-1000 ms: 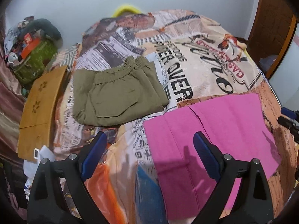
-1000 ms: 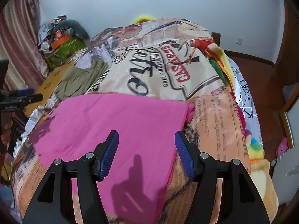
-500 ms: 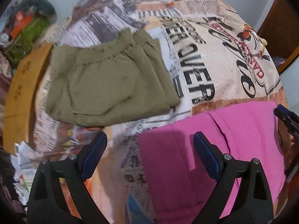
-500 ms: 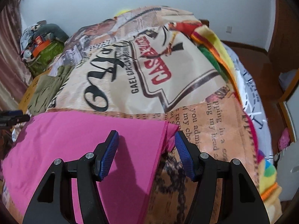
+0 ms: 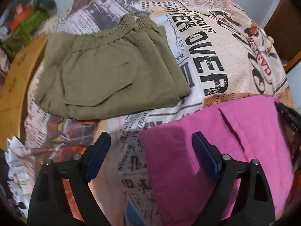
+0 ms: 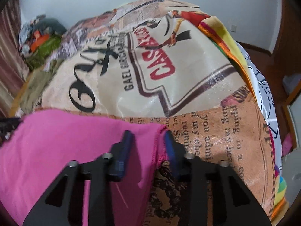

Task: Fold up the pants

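We count 2 garments on the bed: 1 pair of pink pants and 1 pair of olive pants. We also count 2 tools, 1 per hand.

The pink pants lie flat on the printed blanket, at its near edge. The olive pants lie already folded beyond the pink pants and to the left, apart from them, with a strip of blanket between the 2.

Our left tool is wide open and holds nothing. Its 2 fingers straddle the left edge of the pink pants: one blue pad sits over the pink cloth, the other over bare blanket. Whether the pads touch anything, we cannot tell.

Our right tool is at the far right corner of the pink pants, with its fingers partly closed. The stitched edge of the cloth runs up between the 2 pads, and the right pad seems to touch the hem. We cannot tell if the grip is complete.

Left of the olive pants lies a flat brown board, and beyond that a heap of bags against the wall. Right of the pink pants the blanket lies bare up to the bed's right edge.
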Action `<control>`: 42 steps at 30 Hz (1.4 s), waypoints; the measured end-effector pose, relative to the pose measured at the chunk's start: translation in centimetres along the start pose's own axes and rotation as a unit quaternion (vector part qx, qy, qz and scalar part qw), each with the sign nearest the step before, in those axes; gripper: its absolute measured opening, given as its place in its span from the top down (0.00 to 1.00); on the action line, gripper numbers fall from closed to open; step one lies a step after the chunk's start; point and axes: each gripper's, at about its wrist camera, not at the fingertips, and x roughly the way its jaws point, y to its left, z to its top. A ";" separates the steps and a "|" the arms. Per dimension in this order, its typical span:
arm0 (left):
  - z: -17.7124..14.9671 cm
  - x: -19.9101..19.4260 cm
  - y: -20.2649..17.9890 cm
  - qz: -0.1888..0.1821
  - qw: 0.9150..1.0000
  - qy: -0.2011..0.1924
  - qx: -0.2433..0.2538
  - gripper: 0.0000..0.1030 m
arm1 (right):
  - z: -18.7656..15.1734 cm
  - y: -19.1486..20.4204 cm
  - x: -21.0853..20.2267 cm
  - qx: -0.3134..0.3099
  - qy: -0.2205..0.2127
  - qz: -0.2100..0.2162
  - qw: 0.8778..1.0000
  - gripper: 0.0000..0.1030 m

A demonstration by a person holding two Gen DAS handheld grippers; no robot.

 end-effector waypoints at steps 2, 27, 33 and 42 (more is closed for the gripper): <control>-0.1 -0.1 -0.4 0.028 0.999 -0.014 0.013 0.12 | 0.2 -0.2 0.3 -0.008 0.005 -0.010 1.000 0.88; 0.7 -8.2 -3.5 0.031 0.995 -0.071 0.060 0.08 | 2.5 8.8 -7.9 -0.056 -0.014 0.116 0.991 0.30; -0.3 -5.8 -6.0 0.006 0.995 -0.028 0.095 0.08 | 1.0 11.8 -4.4 -0.093 0.042 0.129 0.986 0.30; -2.5 -3.8 -5.7 -0.002 0.994 -0.004 0.108 0.04 | -1.6 11.8 -2.9 -0.097 0.091 0.127 0.983 0.24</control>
